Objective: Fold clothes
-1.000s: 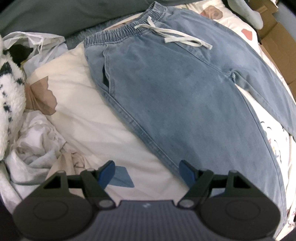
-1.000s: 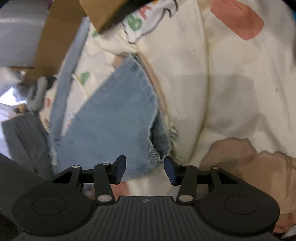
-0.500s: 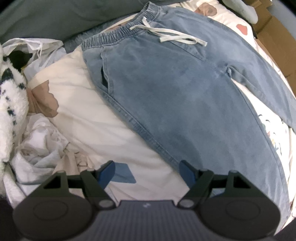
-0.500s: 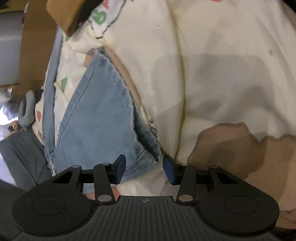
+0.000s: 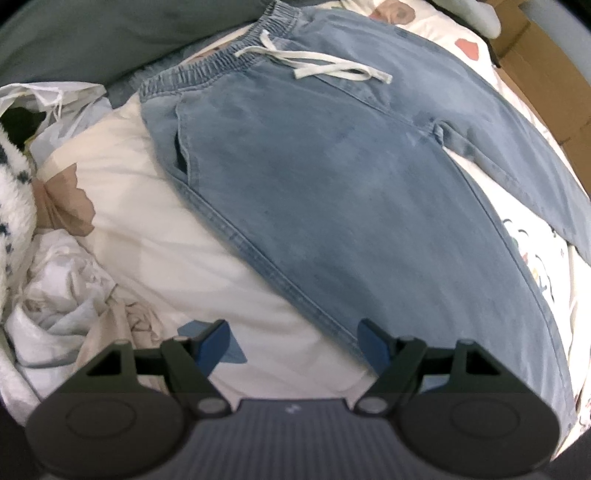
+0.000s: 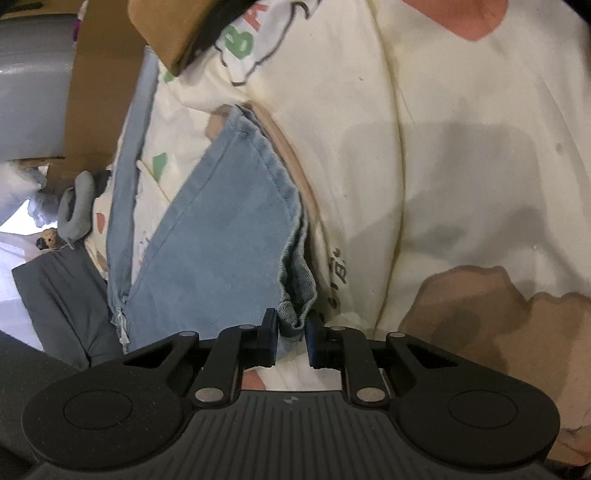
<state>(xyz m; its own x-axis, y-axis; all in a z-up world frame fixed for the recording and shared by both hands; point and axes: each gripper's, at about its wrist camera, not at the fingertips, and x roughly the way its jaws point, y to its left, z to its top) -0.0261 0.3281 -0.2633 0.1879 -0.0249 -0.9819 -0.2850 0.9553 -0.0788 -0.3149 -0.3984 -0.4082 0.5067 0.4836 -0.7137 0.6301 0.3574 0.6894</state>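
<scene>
Dim, soft indoor light; both fisheye views bend and darken at corners, with slight motion blur.

In the right wrist view we read a green "B" w/ part of an orange letter beside it, maybe "A", cut off by the cardboard flap. Both are printed on the cream bedsheet, inside a dark outlined shape near the sheet's far edge. Small dark marks sit on the sheet just beside the jeans hem; too small to read. In the left wrist view we find no legible text, only coloured prints on the sheet.
</scene>
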